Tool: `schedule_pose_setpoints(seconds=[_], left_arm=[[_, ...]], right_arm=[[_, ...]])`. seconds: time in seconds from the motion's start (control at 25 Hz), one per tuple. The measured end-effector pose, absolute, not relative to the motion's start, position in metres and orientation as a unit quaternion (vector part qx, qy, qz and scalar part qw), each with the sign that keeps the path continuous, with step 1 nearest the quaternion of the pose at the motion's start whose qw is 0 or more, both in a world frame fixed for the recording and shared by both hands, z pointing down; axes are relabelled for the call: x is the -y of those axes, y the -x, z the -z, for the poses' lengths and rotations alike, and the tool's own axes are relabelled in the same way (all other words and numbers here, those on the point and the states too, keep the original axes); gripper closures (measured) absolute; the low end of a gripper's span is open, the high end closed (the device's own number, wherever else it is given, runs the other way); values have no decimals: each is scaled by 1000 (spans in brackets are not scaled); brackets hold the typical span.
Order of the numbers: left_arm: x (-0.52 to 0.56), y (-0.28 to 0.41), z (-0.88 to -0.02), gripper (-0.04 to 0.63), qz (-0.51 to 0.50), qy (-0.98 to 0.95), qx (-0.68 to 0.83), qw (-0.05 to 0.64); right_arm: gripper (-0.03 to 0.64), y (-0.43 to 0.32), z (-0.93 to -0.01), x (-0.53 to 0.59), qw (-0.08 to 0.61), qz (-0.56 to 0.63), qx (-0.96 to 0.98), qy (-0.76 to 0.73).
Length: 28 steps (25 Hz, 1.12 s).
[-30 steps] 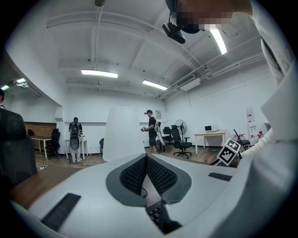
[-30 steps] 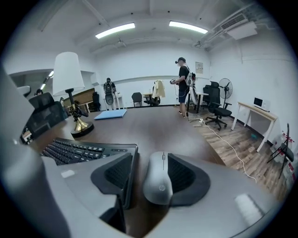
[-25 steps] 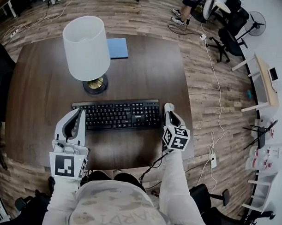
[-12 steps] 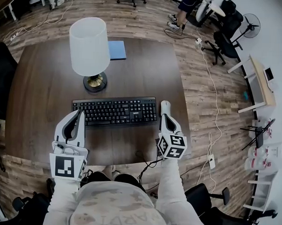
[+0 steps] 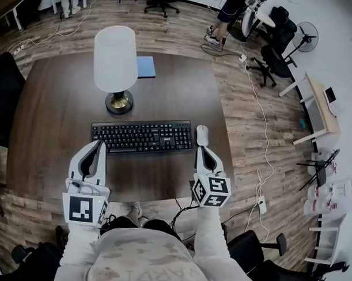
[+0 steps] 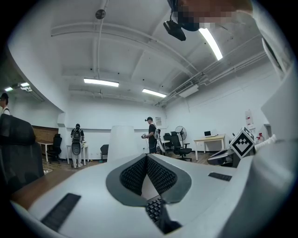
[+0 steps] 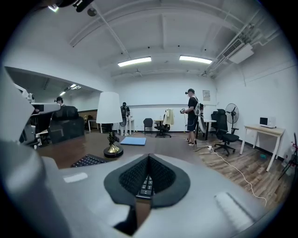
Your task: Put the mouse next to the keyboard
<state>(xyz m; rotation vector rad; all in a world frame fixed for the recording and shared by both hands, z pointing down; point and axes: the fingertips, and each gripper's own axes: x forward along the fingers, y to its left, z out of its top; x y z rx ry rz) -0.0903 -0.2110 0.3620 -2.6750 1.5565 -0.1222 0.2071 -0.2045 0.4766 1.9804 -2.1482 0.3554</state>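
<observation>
The white mouse lies on the dark wooden table, just off the right end of the black keyboard. My right gripper is drawn back a short way on the near side of the mouse, apart from it, shut with nothing between its pads. In the right gripper view the closed right gripper hides the mouse, and keyboard keys show to the left. My left gripper hovers near the keyboard's left front corner, shut and empty. The left gripper shows keys below its closed pads.
A lamp with a white shade stands behind the keyboard, and a blue notebook lies at the far edge. Office chairs and a white cable are on the floor to the right. A person stands across the room.
My right gripper has let go of the mouse and pulled back toward me, leaving it beside the keyboard's right end. The left gripper has drawn back a little.
</observation>
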Motion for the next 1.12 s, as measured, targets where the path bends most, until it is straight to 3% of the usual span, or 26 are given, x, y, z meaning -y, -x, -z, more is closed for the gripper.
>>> schedule_pose_setpoints(seconds=[1.12], left_arm=[[126, 104, -323, 589, 3, 870, -491, 45]], right_arm=[[606, -167, -358, 97, 23, -21, 739, -673]])
